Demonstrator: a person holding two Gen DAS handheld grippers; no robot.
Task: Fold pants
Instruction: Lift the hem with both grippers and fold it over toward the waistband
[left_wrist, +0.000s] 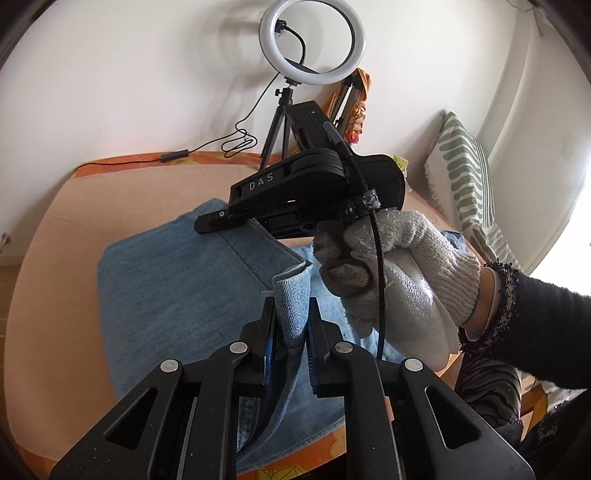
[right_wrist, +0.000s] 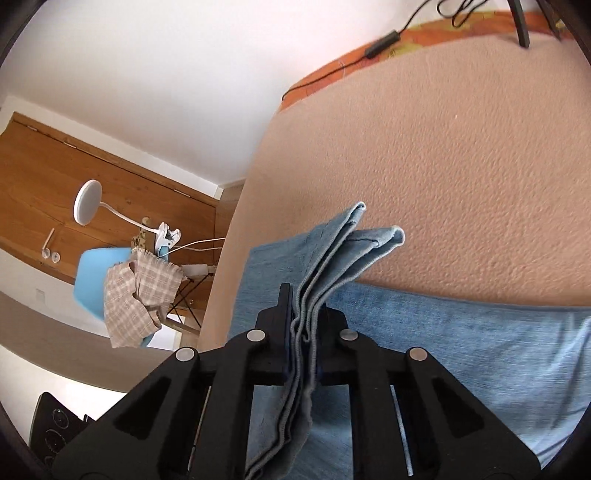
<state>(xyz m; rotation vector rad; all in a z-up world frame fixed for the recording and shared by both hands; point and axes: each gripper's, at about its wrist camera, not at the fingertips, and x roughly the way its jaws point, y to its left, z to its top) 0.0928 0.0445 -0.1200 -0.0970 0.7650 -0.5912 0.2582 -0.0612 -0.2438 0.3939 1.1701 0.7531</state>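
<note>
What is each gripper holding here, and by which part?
Both grip the light blue jeans. The left gripper pinches a raised fold of denim; the right gripper clamps several stacked layers at a hemmed edge.

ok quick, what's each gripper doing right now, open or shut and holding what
left gripper: shut on a bunched fold of the blue jeans.
right gripper: shut on stacked layers of the jeans' edge.

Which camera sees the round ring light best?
The left wrist view: the ring light stands whole on its tripod by the wall. The right wrist view shows only a tripod leg and cable at its top edge.
</note>
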